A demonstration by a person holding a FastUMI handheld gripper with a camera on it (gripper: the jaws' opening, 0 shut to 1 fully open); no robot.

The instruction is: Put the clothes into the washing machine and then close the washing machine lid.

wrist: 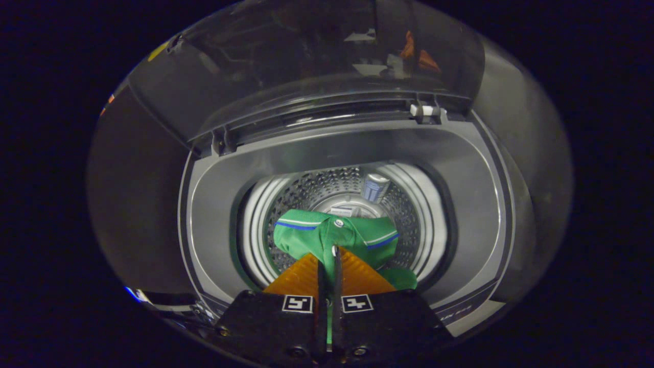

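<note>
Washing machine (214, 214): top-loader, seen from above, occupying the centre of the frame. Top deck rings a round opening at mid-frame.

Lid (327, 66): transparent, raised upright across the upper part of the frame, hinged along the rear edge of the deck. Not yet closed. Small pale latch piece (425, 110) at upper right of centre, on the hinge line.

Drum (306, 194): perforated metal wall visible through the opening, centre of frame. A small cylindrical fitting (375, 187) on the far drum wall, just right of centre; nature uncertain.

Green shirt (306, 236): polo type, collar with blue and white trim, hanging at lower centre directly over the drum opening, inside the rim line. Collar spread left to right across the frame; a second fold trailing toward lower right.

Gripper (330, 255): bottom centre, fingers pressed together with a strip of the green shirt pinched between them near the collar placket.

Key relation: garment suspended straight ahead of and below the fingertips, aligned with the drum centre. Release judged to send it down into the drum without touching the deck.

Obstructions: none seen between shirt and drum. Trailing fold at lower right lying close to the rim; possible snag there. Raised lid well behind the fingers, clear of the drop path.
</note>
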